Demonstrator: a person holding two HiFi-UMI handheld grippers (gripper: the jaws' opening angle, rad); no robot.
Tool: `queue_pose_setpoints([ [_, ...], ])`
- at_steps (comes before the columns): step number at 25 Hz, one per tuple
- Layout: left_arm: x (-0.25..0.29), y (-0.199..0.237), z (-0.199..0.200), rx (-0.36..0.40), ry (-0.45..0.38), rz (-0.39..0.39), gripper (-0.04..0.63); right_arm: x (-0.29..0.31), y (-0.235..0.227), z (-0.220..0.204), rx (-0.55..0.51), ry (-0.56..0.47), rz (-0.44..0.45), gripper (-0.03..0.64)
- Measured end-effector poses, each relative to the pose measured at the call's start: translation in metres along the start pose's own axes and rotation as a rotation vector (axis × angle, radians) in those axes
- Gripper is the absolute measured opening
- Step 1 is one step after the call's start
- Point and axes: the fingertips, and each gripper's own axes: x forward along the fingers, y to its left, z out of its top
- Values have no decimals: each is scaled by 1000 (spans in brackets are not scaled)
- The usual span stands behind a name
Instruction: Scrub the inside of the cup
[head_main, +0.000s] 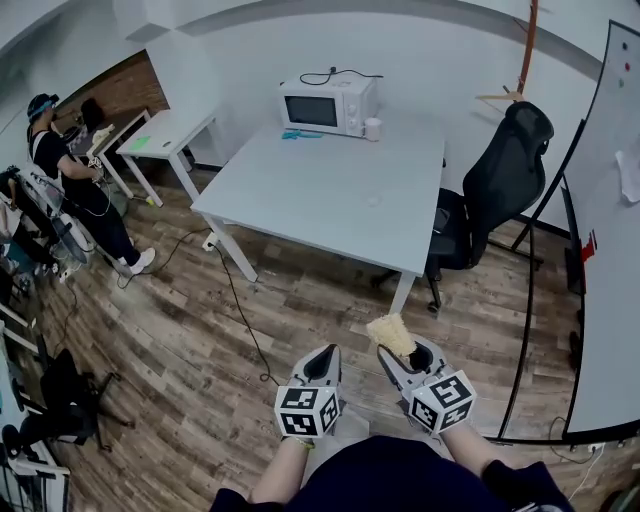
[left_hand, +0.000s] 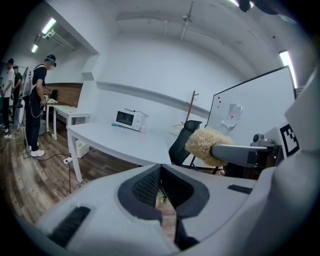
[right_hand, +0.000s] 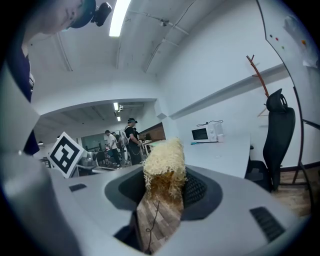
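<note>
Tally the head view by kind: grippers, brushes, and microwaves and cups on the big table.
Grippers: 2, left gripper and right gripper
Brush: 1, held in the right tongs
Microwave: 1
Cup: 1
Total: 5

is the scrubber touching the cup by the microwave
Apart. The head view shows the scrubber held in the right gripper above the floor, with the cup far off on the table.
</note>
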Motion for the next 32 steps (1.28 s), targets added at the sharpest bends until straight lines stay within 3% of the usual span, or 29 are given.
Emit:
queue_pose_setpoints([
  [15, 50, 92, 46, 44, 17, -53, 18, 106, -2, 22, 35, -41, -59, 179],
  [23, 76, 110, 52, 46, 49, -84, 18, 128, -18, 17, 67, -20, -114, 179],
  [32, 130, 116, 66, 46, 67, -107, 18, 161, -70, 20, 97, -5, -152, 179],
])
